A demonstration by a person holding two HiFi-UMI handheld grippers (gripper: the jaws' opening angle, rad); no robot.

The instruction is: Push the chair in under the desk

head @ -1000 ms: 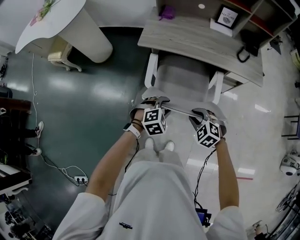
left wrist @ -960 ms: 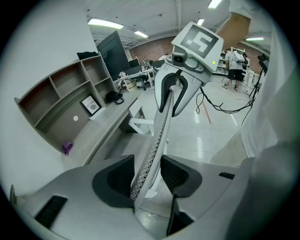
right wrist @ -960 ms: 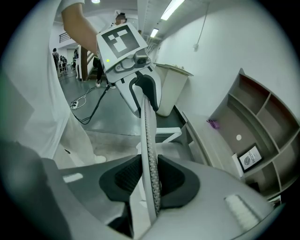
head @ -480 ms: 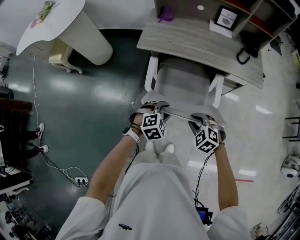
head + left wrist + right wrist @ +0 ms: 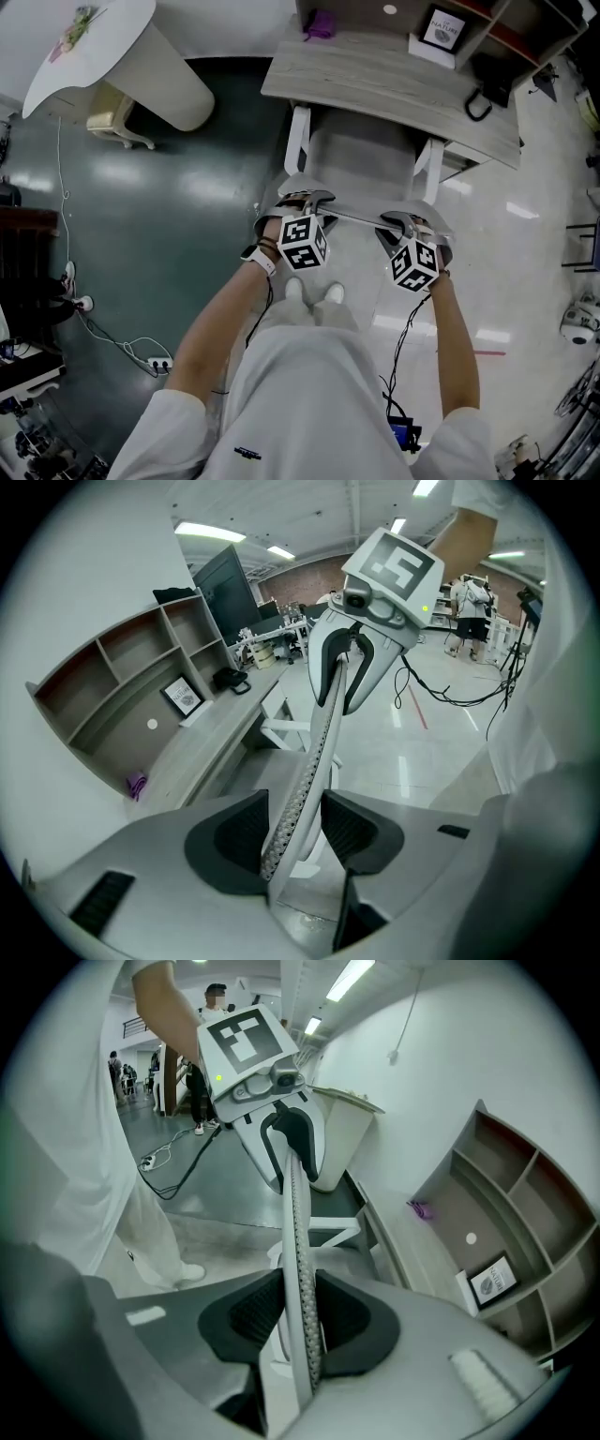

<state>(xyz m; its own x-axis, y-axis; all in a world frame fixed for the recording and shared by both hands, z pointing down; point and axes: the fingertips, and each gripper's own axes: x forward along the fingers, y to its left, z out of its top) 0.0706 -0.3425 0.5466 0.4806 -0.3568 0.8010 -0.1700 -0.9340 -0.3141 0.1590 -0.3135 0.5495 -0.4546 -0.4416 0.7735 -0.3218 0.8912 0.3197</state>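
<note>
At the front edge of the wooden desk (image 5: 375,80), the chair (image 5: 361,155) stands partly inserted. Its grey seat runs in beneath the desktop between two white uprights (image 5: 297,141); whether these are desk legs or chair arms cannot be told. The backrest (image 5: 354,217) and a strip of seat remain outside.

Grip: the left gripper (image 5: 314,199) is clamped on the left end of the backrest's top edge. Its own view shows the mesh rim running between the two dark pads, with both pressed against it. The right gripper (image 5: 398,225) is clenched on the right end likewise, pads tight on the thin rim. Both tools slope down and forward toward the desk.

Change noted: against the pictures of the last second, both grips are unaltered and sit at the same spots on the rim. The strip of seat showing between desktop and backrest looks only slightly shorter. The desk's shift in the head view seems mostly a movement of the head.

Assessment: the push is under way but slow, or nearing its stop. A short further push appears to remain. It should be kept even on both hands so the chair enters straight between the uprights.
</note>
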